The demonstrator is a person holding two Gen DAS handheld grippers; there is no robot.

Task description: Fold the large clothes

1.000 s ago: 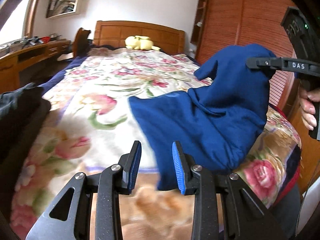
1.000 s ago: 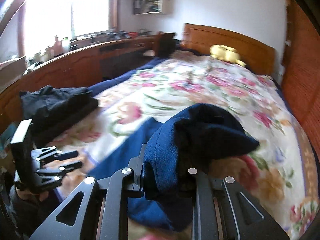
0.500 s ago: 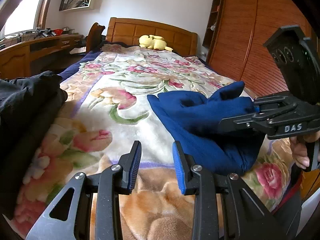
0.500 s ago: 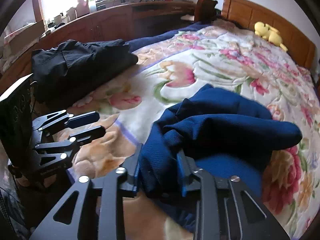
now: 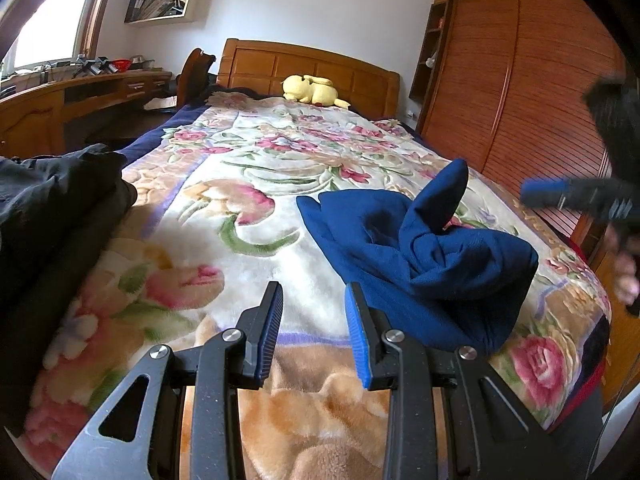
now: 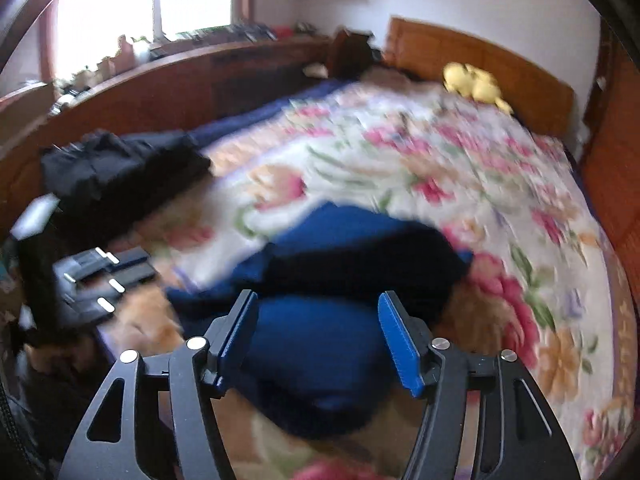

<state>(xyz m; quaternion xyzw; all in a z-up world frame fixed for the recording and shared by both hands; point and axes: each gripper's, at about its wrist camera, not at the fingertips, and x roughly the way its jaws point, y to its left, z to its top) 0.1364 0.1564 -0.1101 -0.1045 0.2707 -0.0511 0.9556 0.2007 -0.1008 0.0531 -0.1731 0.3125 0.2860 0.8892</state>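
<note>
Release has just happened: right gripper [image 6: 318, 344], clamped on the blue garment [image 5: 420, 256] half a second ago, now hangs spread above it. Left gripper [image 5: 314, 336] stays spread, empty. Garment lies crumpled at centre-right on the floral bed [image 5: 240, 184], unfolded.

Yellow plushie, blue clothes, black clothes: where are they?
Yellow plushie [image 5: 310, 89], left wrist view, on its body by the headboard.
Blue clothes [image 5: 432, 264], left wrist view, on the crumpled middle of the heap.
Black clothes [image 5: 52, 200], left wrist view, on the pile's top at the bed's left edge.
</note>
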